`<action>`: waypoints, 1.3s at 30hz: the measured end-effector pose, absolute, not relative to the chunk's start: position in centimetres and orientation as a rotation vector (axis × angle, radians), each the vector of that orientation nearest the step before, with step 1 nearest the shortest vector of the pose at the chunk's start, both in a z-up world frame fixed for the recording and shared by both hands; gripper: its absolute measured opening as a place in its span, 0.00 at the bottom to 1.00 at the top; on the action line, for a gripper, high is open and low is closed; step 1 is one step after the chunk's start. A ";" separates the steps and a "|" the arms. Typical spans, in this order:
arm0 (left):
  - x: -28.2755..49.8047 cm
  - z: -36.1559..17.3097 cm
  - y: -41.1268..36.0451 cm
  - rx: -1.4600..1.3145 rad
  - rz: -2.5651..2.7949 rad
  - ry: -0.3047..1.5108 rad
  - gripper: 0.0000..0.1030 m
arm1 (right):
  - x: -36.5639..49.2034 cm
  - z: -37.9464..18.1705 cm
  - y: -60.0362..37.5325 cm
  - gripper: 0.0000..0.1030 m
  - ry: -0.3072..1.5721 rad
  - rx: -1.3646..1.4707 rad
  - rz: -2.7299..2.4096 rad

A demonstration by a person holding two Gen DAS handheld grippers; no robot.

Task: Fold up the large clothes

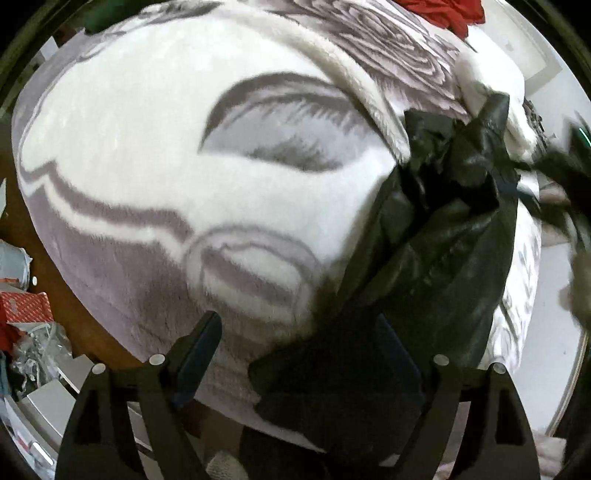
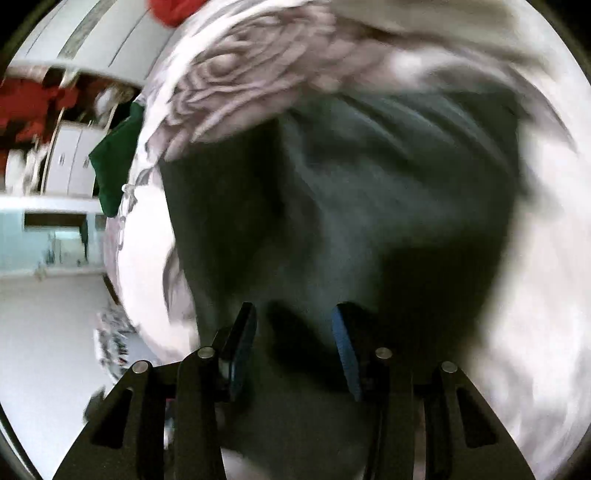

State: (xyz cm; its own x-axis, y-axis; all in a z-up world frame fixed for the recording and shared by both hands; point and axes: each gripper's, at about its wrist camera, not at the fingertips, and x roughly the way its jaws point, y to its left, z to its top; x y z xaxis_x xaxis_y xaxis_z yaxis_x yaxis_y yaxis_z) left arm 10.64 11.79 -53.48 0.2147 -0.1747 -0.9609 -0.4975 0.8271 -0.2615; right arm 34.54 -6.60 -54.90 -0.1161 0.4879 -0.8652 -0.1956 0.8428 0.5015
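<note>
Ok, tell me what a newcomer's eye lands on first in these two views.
First comes the black leather-like garment, crumpled and shiny at the right of the left wrist view, lying on a white and grey fleece blanket with a bold swirl and rose print. The left hand-held gripper stands open over its lower edge. In the blurred right wrist view the dark cloth fills the middle beyond the open right hand-held gripper, with red cloth at the top.

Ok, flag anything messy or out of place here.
The black garment lies bunched and crumpled on the blanket, not spread flat. Red cloth is heaped at the blanket's far edge, green cloth hangs off its side. The right view is motion-blurred.
</note>
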 end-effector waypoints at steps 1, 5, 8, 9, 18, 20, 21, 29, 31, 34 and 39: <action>11.2 -53.3 11.6 -0.589 0.250 1.348 0.82 | 35.9 -55.4 -4.5 0.44 1.598 0.180 0.578; 13.7 -52.2 10.1 -0.504 0.257 1.323 0.82 | 37.8 -59.2 2.7 0.42 1.641 -0.047 0.518; 16.0 -51.4 9.3 -0.523 0.231 1.300 0.82 | 38.2 -58.7 1.8 0.43 1.677 -0.019 0.539; 16.9 -51.1 9.0 -0.542 0.218 1.285 0.82 | 38.4 -58.3 1.0 0.43 1.691 0.025 0.554; 27.4 -55.6 6.6 -0.540 0.298 1.325 0.85 | 34.6 -52.8 -13.2 0.43 1.634 0.437 0.515; 27.4 -58.7 7.7 -0.587 0.316 1.358 0.97 | 34.1 -53.2 -15.5 0.43 1.665 0.438 0.483; 27.2 -59.5 8.2 -0.620 0.314 1.352 1.00 | 34.0 -53.3 -16.5 0.43 1.673 0.430 0.475; 26.7 -60.0 8.7 -0.629 0.296 1.333 1.00 | 35.3 -56.1 -6.6 0.38 1.731 0.136 0.607; 26.7 -60.1 8.5 -0.641 0.291 1.337 1.00 | 35.4 -59.0 -4.0 0.37 1.787 -0.023 0.564; 27.2 -60.6 8.2 -0.640 0.296 1.334 1.00 | 36.1 -61.3 -2.7 0.37 1.840 -0.071 0.504; 27.2 -61.2 8.6 -0.666 0.287 1.327 1.00 | 36.7 -62.0 -2.1 0.37 1.866 -0.110 0.472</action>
State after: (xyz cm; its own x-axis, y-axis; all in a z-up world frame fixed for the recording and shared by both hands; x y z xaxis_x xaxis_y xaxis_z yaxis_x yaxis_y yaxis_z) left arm 27.15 8.59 -61.18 0.2415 -0.1743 -0.9546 -0.5533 0.7834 -0.2830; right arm 36.72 -2.05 -61.98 -0.3451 0.1552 -0.9257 -0.3036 0.9147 0.2665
